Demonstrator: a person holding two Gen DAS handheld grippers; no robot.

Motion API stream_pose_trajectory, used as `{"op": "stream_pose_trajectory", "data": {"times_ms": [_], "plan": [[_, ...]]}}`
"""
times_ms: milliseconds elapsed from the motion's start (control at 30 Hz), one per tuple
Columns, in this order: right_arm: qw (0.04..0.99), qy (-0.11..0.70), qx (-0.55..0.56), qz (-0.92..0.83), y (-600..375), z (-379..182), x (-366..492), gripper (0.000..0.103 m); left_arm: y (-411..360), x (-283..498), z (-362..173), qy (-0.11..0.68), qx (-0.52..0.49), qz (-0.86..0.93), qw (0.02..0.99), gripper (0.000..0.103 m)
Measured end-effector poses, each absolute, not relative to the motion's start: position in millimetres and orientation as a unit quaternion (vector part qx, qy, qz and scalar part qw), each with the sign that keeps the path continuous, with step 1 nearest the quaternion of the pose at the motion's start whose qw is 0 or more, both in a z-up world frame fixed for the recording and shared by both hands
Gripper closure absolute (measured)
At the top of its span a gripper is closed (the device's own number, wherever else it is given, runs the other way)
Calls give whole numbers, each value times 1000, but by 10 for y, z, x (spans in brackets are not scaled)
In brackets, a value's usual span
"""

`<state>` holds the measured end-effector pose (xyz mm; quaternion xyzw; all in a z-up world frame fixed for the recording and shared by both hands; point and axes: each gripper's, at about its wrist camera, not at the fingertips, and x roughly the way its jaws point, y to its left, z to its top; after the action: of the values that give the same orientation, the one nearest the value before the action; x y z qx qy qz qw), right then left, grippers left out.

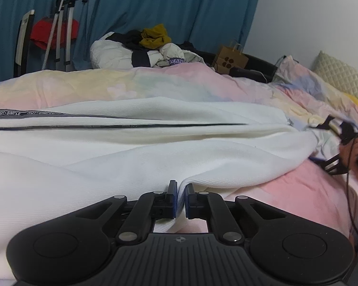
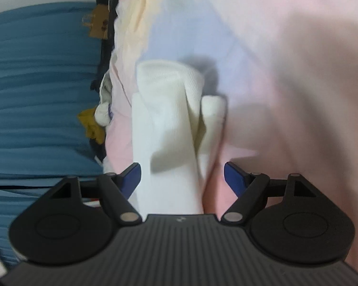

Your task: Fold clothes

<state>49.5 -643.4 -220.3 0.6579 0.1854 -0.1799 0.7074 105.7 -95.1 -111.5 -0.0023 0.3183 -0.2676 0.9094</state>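
Observation:
A white ribbed garment (image 1: 155, 143) with a black lettered stripe lies spread across the pastel bedspread (image 1: 121, 83). My left gripper (image 1: 181, 188) is shut on a fold of its near edge. In the right wrist view, an end of the white garment (image 2: 169, 109) lies bunched between the jaws of my right gripper (image 2: 182, 174), which is open and tilted sideways; the blue pads (image 2: 133, 174) stand wide on either side of the cloth. The right gripper (image 1: 341, 147) also shows at the right edge of the left wrist view, by the garment's far end.
A pile of clothes (image 1: 143, 47) sits at the far side of the bed before a blue curtain (image 1: 155, 7). A brown paper bag (image 1: 230, 58) stands beside it. Pillows (image 1: 341, 76) lie at the right. A rack with a red item (image 1: 52, 33) stands left.

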Motion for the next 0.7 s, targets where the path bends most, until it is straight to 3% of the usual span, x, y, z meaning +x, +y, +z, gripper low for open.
{"op": "stream_pose_trajectory", "data": {"times_ms": [133, 233, 367, 500, 533, 633, 700], "plan": [[731, 184, 635, -167, -6473, -2249, 716, 23, -937, 1051, -1086, 314, -9, -268, 911, 97], [749, 183, 618, -157, -6503, -2284, 883, 29, -940, 1040, -1091, 315, -8, -270, 910, 97], [770, 178, 595, -147, -6537, -2293, 1070, 75, -917, 1034, -1089, 314, -13, -274, 909, 95], [789, 159, 574, -150, -6552, -2155, 1121, 86, -882, 978, -1051, 316, -28, -281, 906, 89], [794, 154, 569, -151, -6556, -2121, 1134, 86, -883, 951, -1033, 316, -34, -282, 905, 86], [807, 140, 552, -153, -6567, -2018, 1172, 88, -890, 868, -966, 311, -48, -288, 904, 60], [818, 127, 540, -153, -6581, -1922, 1161, 88, -900, 798, -912, 309, -56, -297, 902, 53]]}}
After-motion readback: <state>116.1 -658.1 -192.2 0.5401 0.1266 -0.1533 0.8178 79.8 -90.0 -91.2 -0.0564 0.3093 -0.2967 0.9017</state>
